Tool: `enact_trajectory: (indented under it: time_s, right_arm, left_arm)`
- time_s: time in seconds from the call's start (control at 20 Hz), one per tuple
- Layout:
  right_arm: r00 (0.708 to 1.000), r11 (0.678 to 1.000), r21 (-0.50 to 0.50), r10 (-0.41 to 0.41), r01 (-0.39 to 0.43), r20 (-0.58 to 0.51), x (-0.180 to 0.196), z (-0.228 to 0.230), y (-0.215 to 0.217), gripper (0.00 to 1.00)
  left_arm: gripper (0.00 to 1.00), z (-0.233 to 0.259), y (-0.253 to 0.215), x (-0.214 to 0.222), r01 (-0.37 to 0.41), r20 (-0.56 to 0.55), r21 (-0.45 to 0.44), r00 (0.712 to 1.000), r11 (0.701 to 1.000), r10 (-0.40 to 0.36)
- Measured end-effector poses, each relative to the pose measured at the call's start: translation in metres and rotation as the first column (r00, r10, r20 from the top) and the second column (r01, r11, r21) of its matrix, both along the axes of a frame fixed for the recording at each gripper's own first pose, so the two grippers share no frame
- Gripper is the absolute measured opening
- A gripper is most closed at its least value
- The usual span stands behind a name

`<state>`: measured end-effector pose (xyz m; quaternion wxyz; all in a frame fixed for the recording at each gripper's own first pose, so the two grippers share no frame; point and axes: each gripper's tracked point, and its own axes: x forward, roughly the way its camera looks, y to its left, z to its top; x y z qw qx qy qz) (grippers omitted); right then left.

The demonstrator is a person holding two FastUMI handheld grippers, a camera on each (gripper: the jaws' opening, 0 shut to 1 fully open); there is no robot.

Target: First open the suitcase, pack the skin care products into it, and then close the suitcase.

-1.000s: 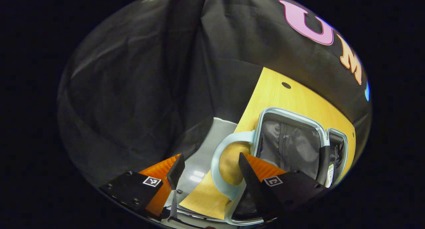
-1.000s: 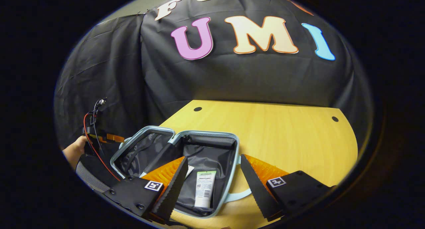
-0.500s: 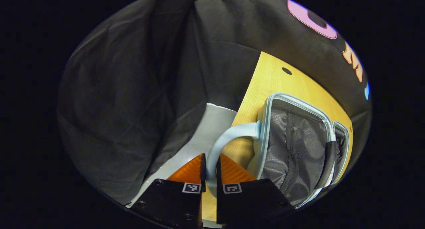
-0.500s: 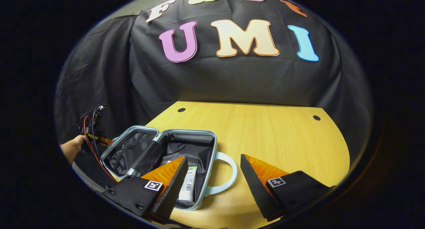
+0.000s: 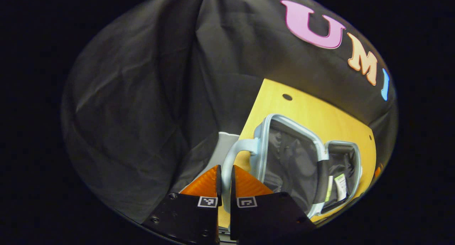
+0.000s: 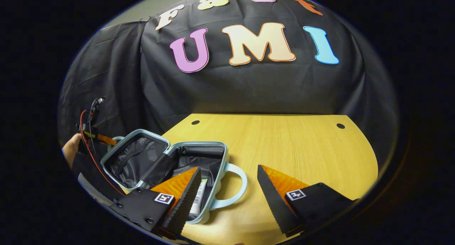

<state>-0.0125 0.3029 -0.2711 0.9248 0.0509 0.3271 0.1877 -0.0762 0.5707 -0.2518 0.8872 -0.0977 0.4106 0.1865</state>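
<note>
Left gripper (image 5: 224,182): fingers pinched on the lid handle (image 5: 229,159) of the suitcase (image 5: 305,166), the pale loop running up between them. The lid half (image 5: 284,156) lies ahead and to the right of the fingers, raised off the table (image 5: 320,113). Past it, the base half with a tube (image 5: 340,186) and what looks like a second product inside.

Right gripper (image 6: 229,188): fingers spread wide, holding nothing, hovering above the table (image 6: 284,149). The case (image 6: 167,163) sits ahead and to the left of it; the base handle (image 6: 233,188) lies flat just ahead of the left finger. The tube (image 6: 199,198) shows partly behind that finger. A hand (image 6: 71,149) holds the other gripper at the far left, beyond the lid.

Judgement: packing looks done; the close is in hand.

Risks:
- Grip is on a thin, smooth loop. It could slip or pivot between the fingers as the lid swings, dropping the lid.
- Pulling the lid across may drag the light case along the table, since nothing pins the base; the right gripper is free to brace it.
- The dark strap (image 6: 156,168) across the hinge, or a tube end riding high, could catch in the rim and stop the halves meeting.
- Right gripper fingers near the base rim could get trapped under the lid.
</note>
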Motion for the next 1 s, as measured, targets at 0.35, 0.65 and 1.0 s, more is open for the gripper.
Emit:
enact_trajectory:
  time_s: [0.35, 0.65, 1.0]
  right_arm:
    - [1.000, 0.999, 0.046, 0.008, -0.008, 0.008, 0.006, 0.010, -0.042, 0.98]
    - [1.000, 0.998, 0.061, 0.026, -0.026, 0.004, 0.011, 0.011, -0.074, 0.98]
    - [0.999, 0.997, 0.054, 0.052, -0.052, -0.003, 0.007, 0.008, -0.077, 0.98]
  left_arm:
    - [0.05, 0.073, -0.052, 0.016, 0.053, 0.061, 0.177, 0.996, 0.983, -0.065]
    - [0.00, 0.122, -0.128, 0.040, 0.122, 0.205, 0.097, 0.969, 0.988, -0.140]
    - [0.00, 0.089, -0.100, 0.032, 0.017, 0.124, 0.125, 0.992, 0.992, -0.033]
